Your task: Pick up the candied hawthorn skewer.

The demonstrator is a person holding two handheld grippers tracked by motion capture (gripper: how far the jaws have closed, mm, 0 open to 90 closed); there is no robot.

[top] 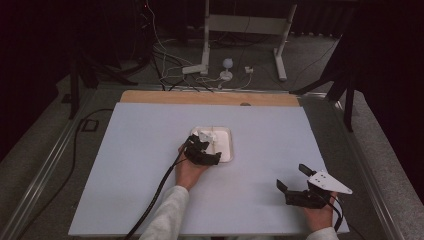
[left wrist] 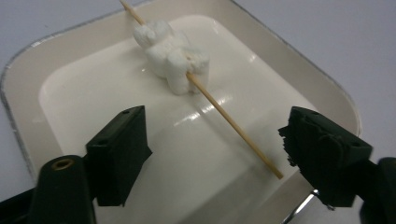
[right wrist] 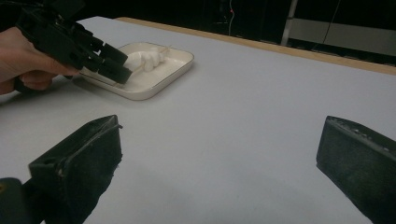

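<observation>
Left gripper (left wrist: 215, 149) poised low over a white tray (left wrist: 28, 88), jaws apart with nothing pressed between them; the bare lower stretch of a wooden skewer (left wrist: 233, 126) runs slantwise across the gap, nearer the jaw on the right of the left gripper view, and appears untouched by either pad. The marshmallows (left wrist: 170, 56) threaded on the skewer lie beyond the jaw tips, farther up the stick, resting on the tray floor. The skewer's free end lies close to the right-hand jaw, near the tray's inner wall.

Likely faults, as a judgement: the stick is thin and round, so closing jaws may roll it aside or pinch it off-centre, letting it pivot under the weight of the marshmallows once lifted. A jaw that descends too low may strike the glossy tray floor or its rim and shove the light tray across the table (top: 150, 150). A grip taken too near the free end leaves a long lever, and the sweets may sag or slide.

Right gripper (right wrist: 215, 168) held wide open and empty, low over bare table, well apart from the tray, which lies ahead of it and to its left; left gripper (right wrist: 93, 51) seen there at the tray's near edge
</observation>
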